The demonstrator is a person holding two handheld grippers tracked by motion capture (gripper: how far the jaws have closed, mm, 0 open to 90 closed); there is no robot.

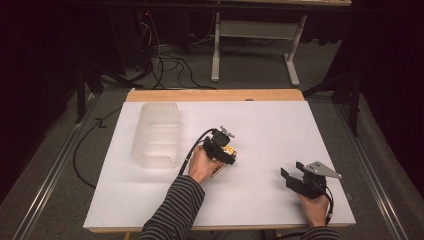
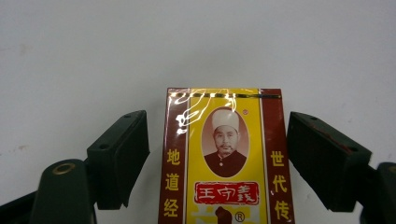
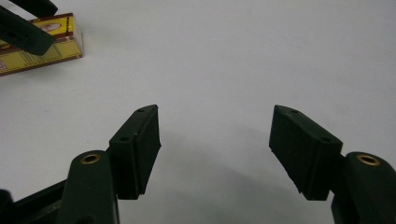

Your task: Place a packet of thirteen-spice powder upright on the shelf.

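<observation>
One flat yellow-and-maroon printed box (image 2: 225, 168) lies near the middle of the white bench (image 1: 280, 125), between the spread jaws of the left gripper (image 2: 218, 156), untouched. One translucent ribbed plastic container (image 1: 156, 134) stands toward the left edge. The right gripper (image 3: 215, 144), released, hovers near the front right corner.

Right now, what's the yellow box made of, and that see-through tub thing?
The yellow box looks like printed cardboard in shiny clear film: light glints and wrinkles near its top edge. The tub looks like cloudy, see-through plastic with ribbed walls; the white table shows faintly through it.
</observation>
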